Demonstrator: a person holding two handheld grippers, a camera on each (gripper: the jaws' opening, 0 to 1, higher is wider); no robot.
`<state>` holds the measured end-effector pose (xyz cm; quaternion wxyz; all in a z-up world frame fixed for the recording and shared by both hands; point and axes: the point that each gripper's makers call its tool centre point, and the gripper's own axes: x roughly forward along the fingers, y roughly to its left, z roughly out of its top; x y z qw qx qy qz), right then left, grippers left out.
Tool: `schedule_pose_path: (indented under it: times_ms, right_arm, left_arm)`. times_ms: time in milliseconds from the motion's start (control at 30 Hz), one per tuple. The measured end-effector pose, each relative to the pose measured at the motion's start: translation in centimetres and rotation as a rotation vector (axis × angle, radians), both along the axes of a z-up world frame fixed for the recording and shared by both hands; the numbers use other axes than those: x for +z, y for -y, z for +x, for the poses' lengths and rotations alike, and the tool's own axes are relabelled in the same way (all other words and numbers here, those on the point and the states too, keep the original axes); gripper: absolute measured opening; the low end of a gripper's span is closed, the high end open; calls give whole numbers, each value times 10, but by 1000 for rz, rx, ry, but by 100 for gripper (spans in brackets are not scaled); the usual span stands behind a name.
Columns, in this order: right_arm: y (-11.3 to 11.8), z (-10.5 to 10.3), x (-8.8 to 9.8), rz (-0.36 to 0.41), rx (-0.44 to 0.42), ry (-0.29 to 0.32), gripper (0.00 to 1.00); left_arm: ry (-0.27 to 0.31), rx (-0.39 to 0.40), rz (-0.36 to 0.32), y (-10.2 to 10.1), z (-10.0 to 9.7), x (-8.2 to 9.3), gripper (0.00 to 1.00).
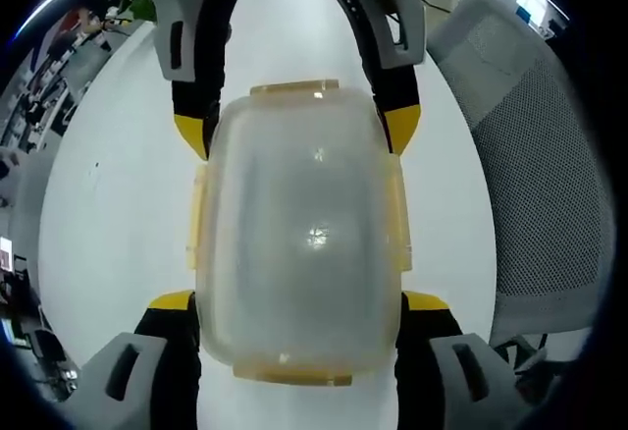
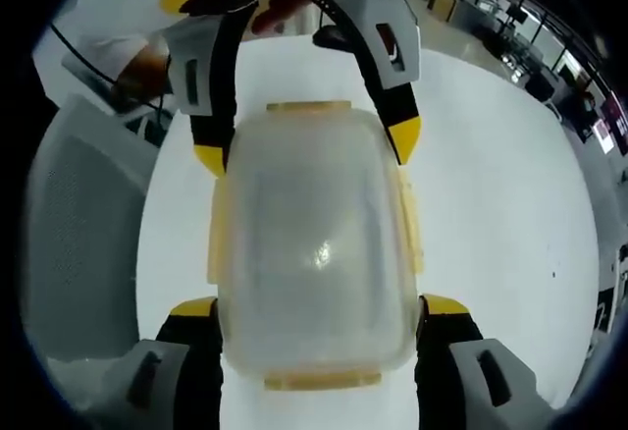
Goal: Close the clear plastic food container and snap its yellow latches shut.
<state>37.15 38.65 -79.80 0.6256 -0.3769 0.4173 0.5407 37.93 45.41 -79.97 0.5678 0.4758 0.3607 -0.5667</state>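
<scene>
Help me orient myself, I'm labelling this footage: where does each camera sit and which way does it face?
Left gripper view: rides the left gripper, looking along its jaws over the clear container on the white table; the right gripper faces it.
Right gripper view: rides the right gripper, looking the opposite way over the container; the left gripper and a hand lie beyond.
Shared: container, yellow latches, table, mesh chair, both grippers flanking the container's ends.

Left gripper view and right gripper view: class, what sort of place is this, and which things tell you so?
Probably an open-plan office or lab: a white table, a grey mesh office chair, and rows of desks under ceiling lights behind. The clear container sits between both claws.
</scene>
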Motion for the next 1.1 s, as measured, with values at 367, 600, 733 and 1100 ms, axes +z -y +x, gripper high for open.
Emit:
schedule_pose_path:
  times_ms: [367,600,733,1100]
  right_arm:
    - [-1,7,0,-6,-3,8,81]
    - [-2,14,-1,-21,-5,6,82]
    - [-2,19,-1,-19,-14,7,82]
    - [-1,30,-2,-28,-14,8,82]
  left_arm:
    - [-1,9,-5,-1,5,0,82]
    - [0,6,5,-2,14,-1,82]
    - [-2,3,-7,-2,19,-1,83]
    - [0,8,-1,-1,30,-1,83]
